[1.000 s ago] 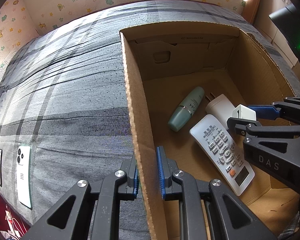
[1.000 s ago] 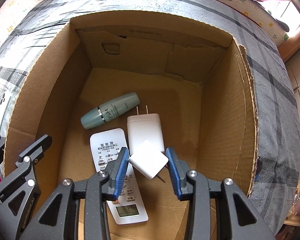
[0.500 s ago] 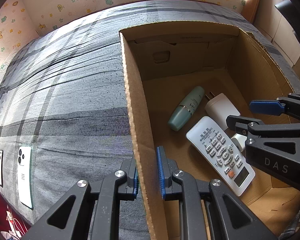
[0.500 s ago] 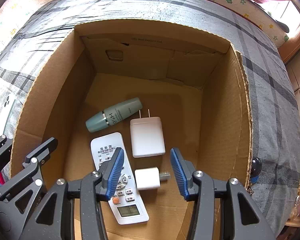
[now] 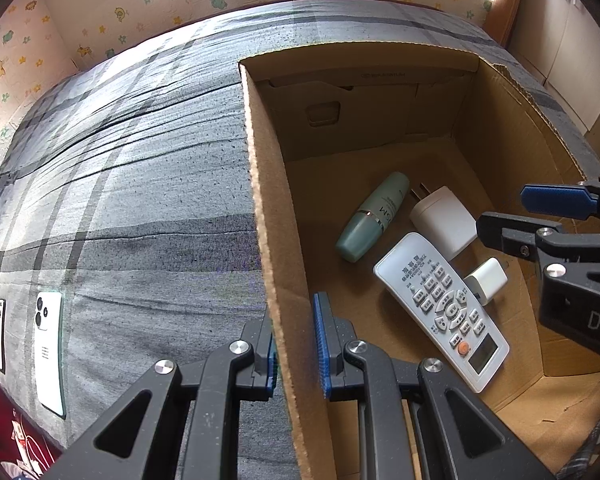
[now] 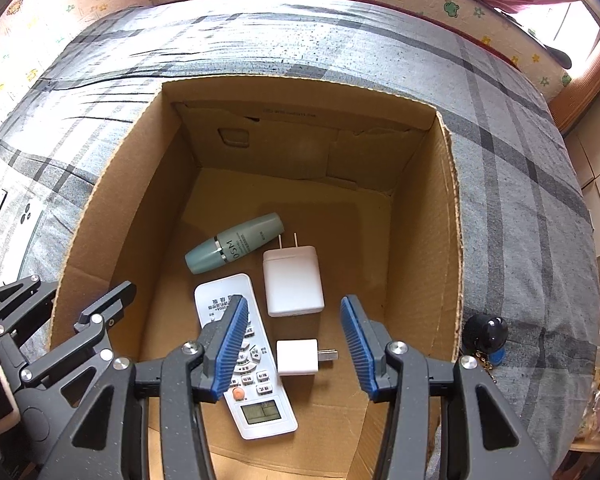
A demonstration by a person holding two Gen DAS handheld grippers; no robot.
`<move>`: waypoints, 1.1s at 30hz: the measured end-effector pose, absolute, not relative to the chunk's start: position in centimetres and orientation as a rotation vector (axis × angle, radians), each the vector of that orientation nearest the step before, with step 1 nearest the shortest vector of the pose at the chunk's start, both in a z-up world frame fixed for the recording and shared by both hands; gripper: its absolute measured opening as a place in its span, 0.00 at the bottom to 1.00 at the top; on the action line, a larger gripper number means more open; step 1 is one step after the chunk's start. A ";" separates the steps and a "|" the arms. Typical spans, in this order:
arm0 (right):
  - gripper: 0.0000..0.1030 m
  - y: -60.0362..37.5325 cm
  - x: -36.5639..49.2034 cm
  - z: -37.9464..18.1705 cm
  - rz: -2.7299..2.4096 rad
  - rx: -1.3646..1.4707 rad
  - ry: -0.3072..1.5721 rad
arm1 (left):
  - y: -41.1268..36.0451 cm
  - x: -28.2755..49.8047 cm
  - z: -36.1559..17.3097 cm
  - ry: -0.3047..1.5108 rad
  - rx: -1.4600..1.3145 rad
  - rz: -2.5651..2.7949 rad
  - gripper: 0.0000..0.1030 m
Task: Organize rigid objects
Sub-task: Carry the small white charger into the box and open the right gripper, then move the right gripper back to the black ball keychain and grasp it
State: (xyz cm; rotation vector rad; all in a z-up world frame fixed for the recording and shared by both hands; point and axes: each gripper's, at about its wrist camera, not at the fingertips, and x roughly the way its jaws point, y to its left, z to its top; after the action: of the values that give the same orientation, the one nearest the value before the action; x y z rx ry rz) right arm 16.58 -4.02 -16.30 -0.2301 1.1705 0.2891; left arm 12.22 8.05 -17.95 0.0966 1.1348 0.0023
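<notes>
Blue-padded and black, my left gripper (image 5: 294, 346) sits nearest, its jaws straddling the left wall of the open brown cardboard box (image 5: 268, 216) and closed narrowly on it, one pad outside and one inside. My right gripper (image 6: 294, 342) hangs over the box with its jaws spread wide and holding nothing. Below that gap, on the box floor, lies the small white cube charger (image 6: 298, 357), prongs pointing right, just beside the long white remote control (image 6: 246, 364). Beyond the cube lies the larger white plug adapter (image 6: 293, 280), its prongs aimed at the far wall. Left of it rests the pale green cosmetic bottle (image 6: 236, 242), on its side and angled. Outside the box spreads the grey plaid bedcover (image 5: 132, 184), where a white smartphone (image 5: 50, 350) lies face down near the left edge. A black ball-shaped trinket (image 6: 486, 334) sits by the box's right wall.
</notes>
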 end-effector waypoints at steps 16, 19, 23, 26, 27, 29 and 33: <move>0.76 -6.2 14.8 -12.0 0.263 -0.200 1.079 | 7.7 12.3 -18.0 1.139 0.112 0.005 0.16; 0.87 -7.1 14.4 -11.3 0.247 -0.207 1.057 | 7.7 12.4 -18.0 1.140 0.115 0.006 0.16; 0.95 -8.7 14.2 -10.4 0.230 -0.188 1.037 | 7.6 12.4 -18.0 1.141 0.114 0.007 0.16; 0.98 -10.1 14.2 -9.9 0.213 -0.192 1.019 | 7.6 12.4 -18.0 1.139 0.117 0.007 0.16; 0.98 -10.7 14.2 -9.7 0.204 -0.193 1.016 | 7.6 12.4 -18.0 1.139 0.117 0.007 0.16; 0.98 -12.1 14.2 -9.4 0.185 -0.185 1.014 | 7.6 12.4 -18.0 1.140 0.114 0.006 0.16; 0.98 -15.0 14.6 -9.0 0.127 -0.172 1.011 | 7.6 12.4 -18.0 1.139 0.111 0.006 0.16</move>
State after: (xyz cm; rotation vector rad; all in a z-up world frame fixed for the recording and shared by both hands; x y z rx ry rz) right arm 14.61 -15.00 -9.00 -0.1723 1.0106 0.1273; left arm 12.38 7.63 -17.98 0.1114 1.1390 0.0059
